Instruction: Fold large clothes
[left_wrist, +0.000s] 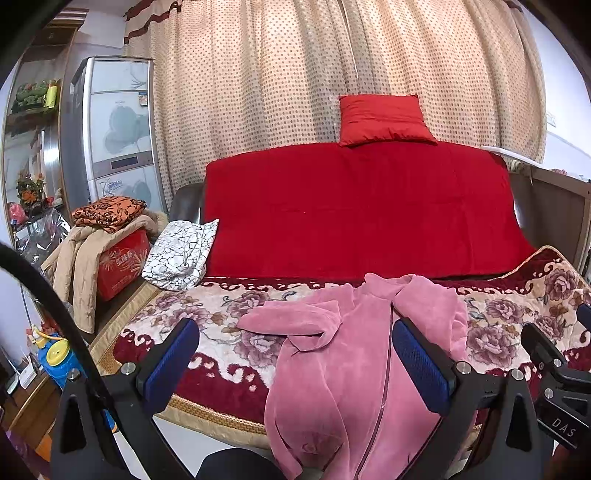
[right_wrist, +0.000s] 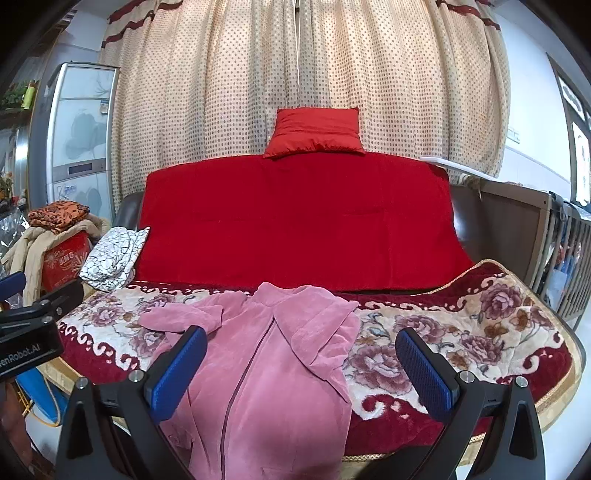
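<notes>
A pink fleece zip-up garment (left_wrist: 347, 354) lies face up on the floral blanket (left_wrist: 207, 306) of a sofa, its hem hanging over the front edge and both sleeves folded inward. It also shows in the right wrist view (right_wrist: 273, 362). My left gripper (left_wrist: 295, 354) is open, held in front of the garment's lower left part, holding nothing. My right gripper (right_wrist: 301, 365) is open, in front of the garment's lower right part, holding nothing. The right gripper's body shows at the far right of the left wrist view (left_wrist: 557, 373).
The sofa back is covered with a red cloth (left_wrist: 354, 206), with a red cushion (left_wrist: 384, 118) on top. A black-and-white patterned cloth (left_wrist: 181, 254) lies at the sofa's left end. A red box with a beige coat and orange fabric (left_wrist: 107, 221) stands left. A wooden crib (right_wrist: 569, 251) stands right.
</notes>
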